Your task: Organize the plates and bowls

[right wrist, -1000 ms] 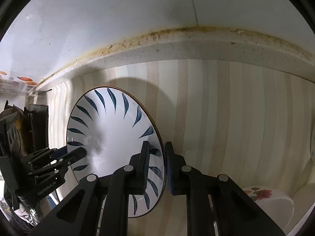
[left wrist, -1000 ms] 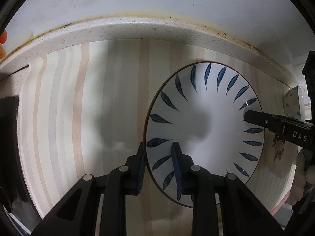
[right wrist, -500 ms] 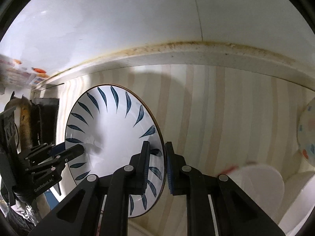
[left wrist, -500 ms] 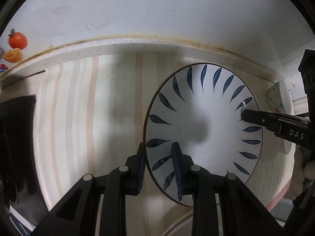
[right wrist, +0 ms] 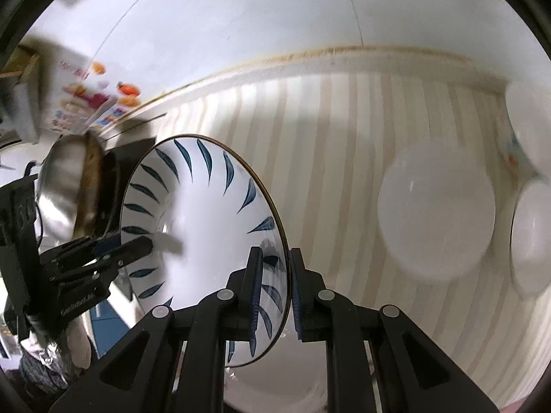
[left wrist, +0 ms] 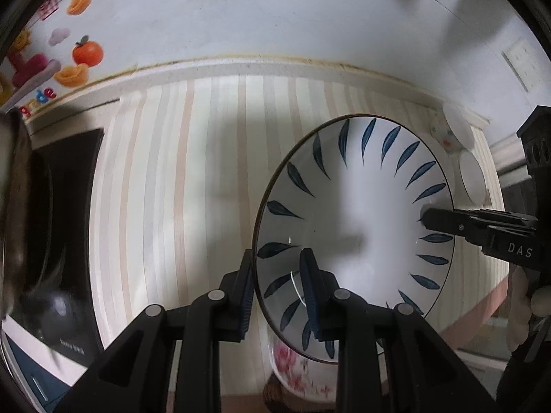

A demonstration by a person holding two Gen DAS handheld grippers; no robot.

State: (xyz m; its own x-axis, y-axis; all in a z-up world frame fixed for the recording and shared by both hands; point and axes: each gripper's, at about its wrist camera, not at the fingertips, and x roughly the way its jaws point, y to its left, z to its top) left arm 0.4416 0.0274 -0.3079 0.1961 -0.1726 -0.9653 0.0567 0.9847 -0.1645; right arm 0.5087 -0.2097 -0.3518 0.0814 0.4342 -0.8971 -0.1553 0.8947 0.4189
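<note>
Clamping opposite rims, each hand-held gripper [left wrist: 277,287] [right wrist: 273,290] holds the leaf-patterned plate [left wrist: 354,227] above a striped countertop [left wrist: 193,179] by a white wall [left wrist: 275,10].

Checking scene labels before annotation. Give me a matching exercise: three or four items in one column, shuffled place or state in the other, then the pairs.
Items:
1. blue-leaf plate
2. floral dish
3. plain white bowl
4. left gripper

States:
A. resting on the striped counter, untouched
B. shut on the plate's near rim
C. held off the counter by both grippers
D. partly hidden below the held plate

Pairs: 1-C, 2-D, 3-A, 4-B
</note>
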